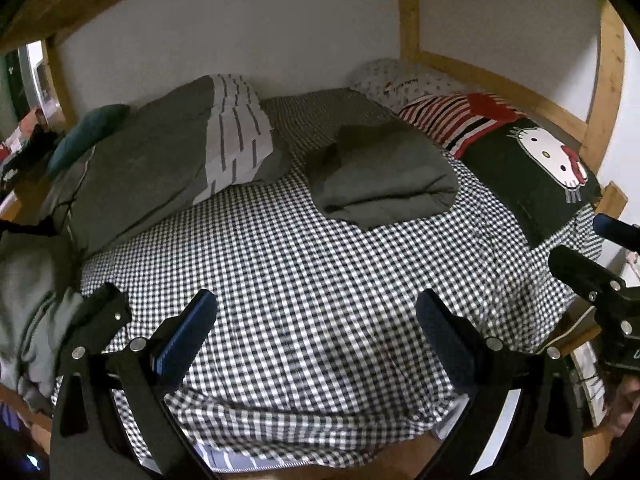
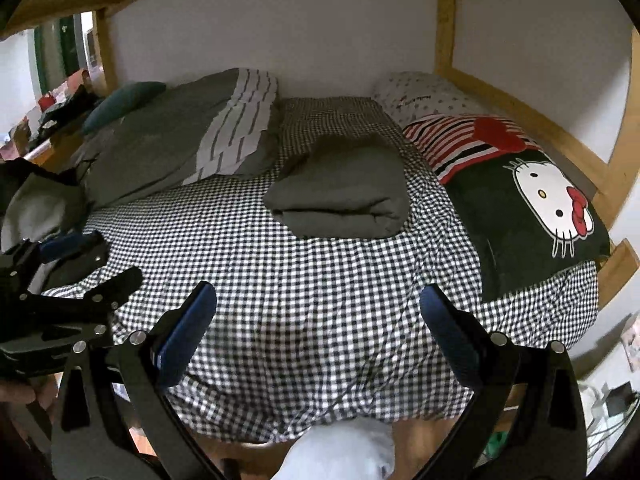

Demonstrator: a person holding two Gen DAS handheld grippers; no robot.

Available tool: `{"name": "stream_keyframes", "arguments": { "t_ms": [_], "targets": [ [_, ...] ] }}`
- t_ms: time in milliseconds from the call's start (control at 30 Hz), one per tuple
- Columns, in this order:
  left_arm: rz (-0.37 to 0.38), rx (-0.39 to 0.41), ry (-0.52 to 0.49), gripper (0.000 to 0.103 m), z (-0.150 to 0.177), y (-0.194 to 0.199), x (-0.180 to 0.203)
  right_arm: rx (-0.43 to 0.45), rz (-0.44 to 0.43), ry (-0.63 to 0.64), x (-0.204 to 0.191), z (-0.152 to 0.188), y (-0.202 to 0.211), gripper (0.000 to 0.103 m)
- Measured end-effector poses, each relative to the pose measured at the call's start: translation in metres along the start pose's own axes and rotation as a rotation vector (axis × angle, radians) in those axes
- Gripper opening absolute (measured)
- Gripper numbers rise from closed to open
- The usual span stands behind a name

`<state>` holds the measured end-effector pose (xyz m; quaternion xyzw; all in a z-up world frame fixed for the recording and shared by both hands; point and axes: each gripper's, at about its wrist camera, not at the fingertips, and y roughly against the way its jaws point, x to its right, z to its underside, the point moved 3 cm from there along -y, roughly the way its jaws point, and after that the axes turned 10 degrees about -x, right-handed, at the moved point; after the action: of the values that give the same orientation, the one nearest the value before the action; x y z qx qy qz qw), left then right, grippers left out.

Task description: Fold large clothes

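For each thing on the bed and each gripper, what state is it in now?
Grey garment: folded, lying on the sheet.
Checked sheet: spread, wrinkled near the front edge.
Duvet: bunched at the left.
Kitty pillow: lying flat.
Left gripper: open, empty.
Right gripper: open, empty.

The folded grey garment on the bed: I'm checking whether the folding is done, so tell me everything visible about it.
The grey garment is a plain olive-grey, soft matte cloth with no visible print. It lies folded into a compact, thick bundle, its rounded fold edge facing the cameras and layered edges showing there. It rests flat on the checked sheet, mid-bed, between the grey duvet and the Hello Kitty pillow, touching neither. Both grippers, left and right, are open and well clear of it.
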<state>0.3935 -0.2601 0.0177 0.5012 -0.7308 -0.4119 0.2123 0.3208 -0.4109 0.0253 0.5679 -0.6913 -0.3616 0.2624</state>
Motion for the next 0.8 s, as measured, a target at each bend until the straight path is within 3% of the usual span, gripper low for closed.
{"name": "stream_keyframes", "arguments": {
  "t_ms": [233, 800],
  "targets": [
    [0.014, 0.015, -0.029, 0.099, 0.022, 0.020, 0.008, 0.003, 0.015, -0.002, 0.000, 0.021, 0.013, 0.100],
    [0.040, 0.015, -0.052, 0.099, 0.038, 0.016, 0.031, -0.002, 0.052, -0.030, 0.014, 0.047, 0.004, 0.100]
  ]
}}
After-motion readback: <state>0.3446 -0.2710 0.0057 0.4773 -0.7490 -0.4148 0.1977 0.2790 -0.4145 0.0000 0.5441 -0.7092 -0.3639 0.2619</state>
